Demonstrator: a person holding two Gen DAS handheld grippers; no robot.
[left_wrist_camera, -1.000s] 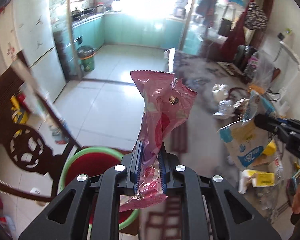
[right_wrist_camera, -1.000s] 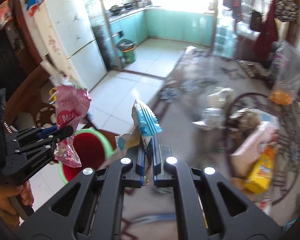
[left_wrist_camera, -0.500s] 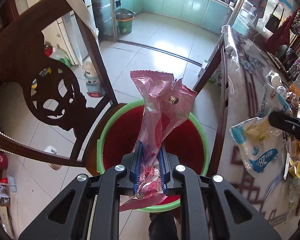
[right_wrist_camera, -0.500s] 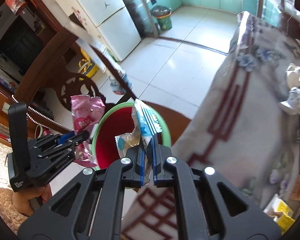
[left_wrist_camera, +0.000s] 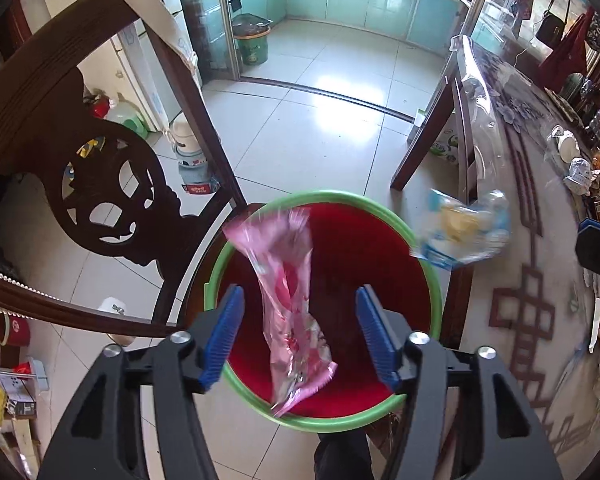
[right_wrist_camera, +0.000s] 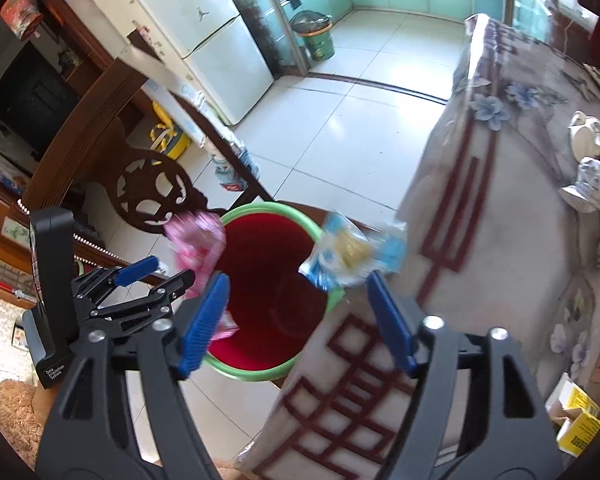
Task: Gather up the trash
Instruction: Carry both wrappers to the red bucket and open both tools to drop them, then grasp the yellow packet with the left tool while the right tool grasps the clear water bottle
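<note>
The pink wrapper [left_wrist_camera: 290, 312] is motion-blurred in both views; its print cannot be read. In the right wrist view its lower part is hidden behind the right gripper's [right_wrist_camera: 296, 320] blue pad. The blue and yellow packet [left_wrist_camera: 464, 232] is likewise smeared, its lettering illegible, and whether it touches the bin rim cannot be told. The red bin [left_wrist_camera: 432, 276] has its near rim partly covered by the left gripper [left_wrist_camera: 300, 336], and its bottom shows no readable contents. The bench [right_wrist_camera: 500, 240] is cut off by the right edge. The small items on its far side are too small to identify.
</note>
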